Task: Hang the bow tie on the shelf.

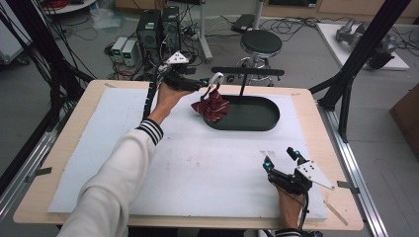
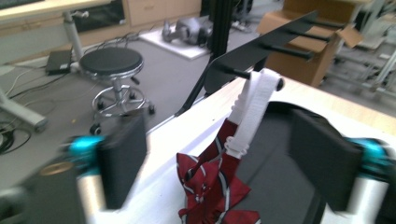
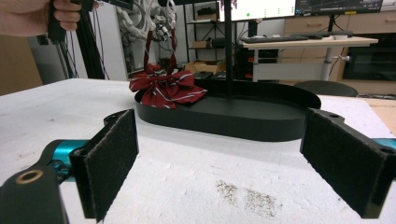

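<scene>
1. Right gripper [image 1: 281, 159] sits nearest, parked on the white foam tabletop [image 1: 197, 168], jaws spread, nothing in them.
2. Left gripper [image 2: 219, 158] is up by the rack [image 1: 247, 72], jaws wide apart, not pinching anything.
3. Red striped bow tie [image 1: 211, 106] hangs by its white strap [image 2: 254, 109] from a peg, its bow resting on the black oval tray [image 1: 257, 116].
4. Soft, light, floppy fabric, I'd guess; grab the strap.

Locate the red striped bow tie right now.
In the high view the red striped bow tie hangs by its white strap from the black rack's peg, draped over the left rim of the black tray.
</scene>
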Tool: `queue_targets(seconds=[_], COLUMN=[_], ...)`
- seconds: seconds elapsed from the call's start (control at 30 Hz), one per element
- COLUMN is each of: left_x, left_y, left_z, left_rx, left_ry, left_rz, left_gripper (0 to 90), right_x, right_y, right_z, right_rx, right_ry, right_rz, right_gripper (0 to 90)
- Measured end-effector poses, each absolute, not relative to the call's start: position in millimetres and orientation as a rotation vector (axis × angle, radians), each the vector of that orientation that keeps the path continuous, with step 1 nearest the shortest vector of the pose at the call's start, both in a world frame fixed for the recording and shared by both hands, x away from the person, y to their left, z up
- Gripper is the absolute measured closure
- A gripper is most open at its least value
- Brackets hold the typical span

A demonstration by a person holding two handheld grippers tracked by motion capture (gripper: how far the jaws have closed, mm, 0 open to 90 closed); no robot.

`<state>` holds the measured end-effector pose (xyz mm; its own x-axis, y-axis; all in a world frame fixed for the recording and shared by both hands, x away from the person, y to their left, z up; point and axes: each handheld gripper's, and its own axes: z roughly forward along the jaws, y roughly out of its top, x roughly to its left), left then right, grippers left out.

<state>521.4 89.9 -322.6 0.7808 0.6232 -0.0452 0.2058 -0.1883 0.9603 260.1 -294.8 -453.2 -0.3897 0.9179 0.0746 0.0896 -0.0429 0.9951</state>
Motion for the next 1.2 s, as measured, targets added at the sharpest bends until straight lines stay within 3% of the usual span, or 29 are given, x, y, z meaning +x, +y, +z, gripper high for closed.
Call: queue_targets(seconds=[0.47, 0.7, 0.93, 1.2], left_x=[415.4, 358.3, 303.0, 278.3], left_y=[204.8, 260.2, 285.5, 293.8], left_z=[-355.0, -385.3, -428.8, -452.6], left_rx=[1.717, 1.654, 1.534, 1.455], left_ry=[0.574, 0.649, 0.712, 0.774], left_rz=[0.592, 0.644, 0.77, 0.793], left_gripper=[15.2, 15.3, 15.3, 15.1], right_x=[258.2, 258.3, 258.4, 258.9], right_y=[-293.3, -293.0, -293.0, -292.9], right_z=[-453.6, -453.6, -453.5, -453.5], right_rx=[1.072, 1.073, 1.074, 1.067], right_ry=[1.534, 1.533, 1.534, 1.535], right_rz=[1.497, 1.493, 1.492, 1.489], right_gripper=[10.5, 10.5, 10.5, 10.5])
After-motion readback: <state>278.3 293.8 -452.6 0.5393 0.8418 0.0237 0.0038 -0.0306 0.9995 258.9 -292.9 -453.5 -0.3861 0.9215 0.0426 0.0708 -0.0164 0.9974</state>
